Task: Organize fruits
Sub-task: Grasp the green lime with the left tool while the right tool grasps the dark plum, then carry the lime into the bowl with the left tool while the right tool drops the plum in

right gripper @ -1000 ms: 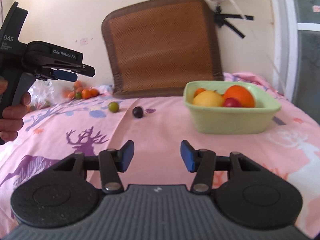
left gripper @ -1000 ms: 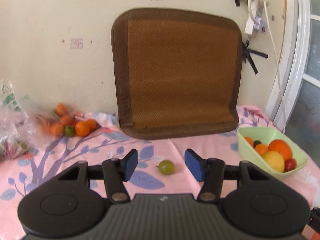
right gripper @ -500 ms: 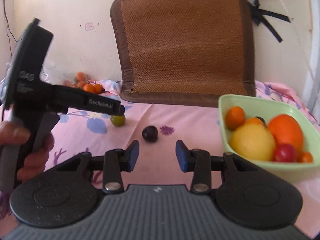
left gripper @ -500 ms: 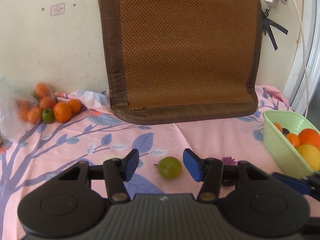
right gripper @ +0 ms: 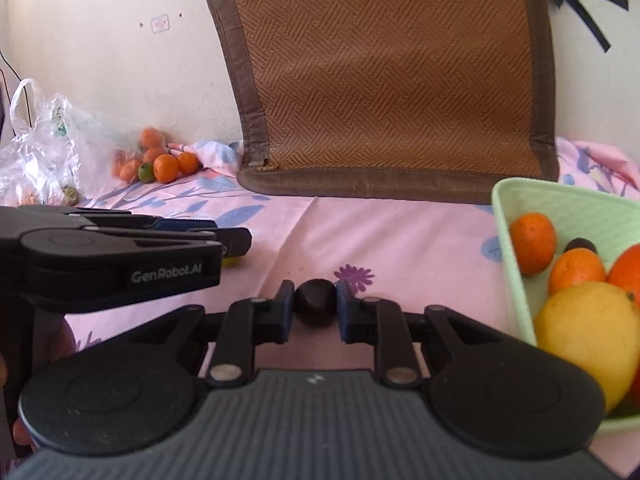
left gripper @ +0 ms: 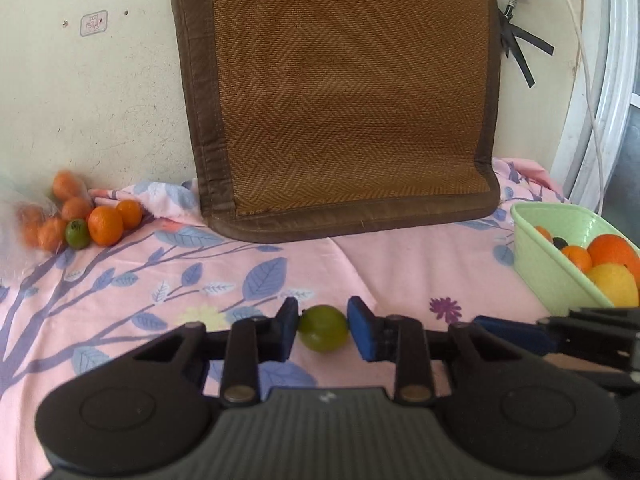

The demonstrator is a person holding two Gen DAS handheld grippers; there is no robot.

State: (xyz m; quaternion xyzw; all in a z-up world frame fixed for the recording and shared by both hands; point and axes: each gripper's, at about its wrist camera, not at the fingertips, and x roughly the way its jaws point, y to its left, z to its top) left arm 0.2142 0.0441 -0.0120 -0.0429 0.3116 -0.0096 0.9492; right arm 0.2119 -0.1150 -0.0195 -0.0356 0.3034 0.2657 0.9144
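1. Left gripper (left gripper: 323, 330): low centre of the left wrist view. Its jaws have just been closing and now press both sides of a green fruit (left gripper: 323, 329), which sits on the pink cloth (left gripper: 392, 264).
2. Right gripper (right gripper: 311, 305): low centre of the right wrist view. Its jaws have just been closing and now clamp a dark fruit (right gripper: 314, 303) from both sides; the fruit rests on the cloth.
3. In the right wrist view the left gripper crosses the left middle of the frame, with a sliver of the green fruit showing under its tip. In the left wrist view the right gripper enters from the right edge, just right of the left gripper's fingers.
4. Green bowl (right gripper: 560, 208): right side of the right wrist view, near the right gripper. It holds a lemon (right gripper: 588, 336), small oranges (right gripper: 534, 242), a larger orange at the frame edge and one dark fruit (right gripper: 580, 245).
5. Loose pile (left gripper: 92, 220): left middle of the left wrist view, well apart from the grippers, at the foot of the wall. Small oranges and one green fruit, touching one another.
6. Plastic bag (right gripper: 44, 148): left of the pile in the right wrist view, crumpled; contents unclear.
7. Woven mat (left gripper: 344, 92): upper centre, leaning upright against the wall, its lower edge on the cloth.
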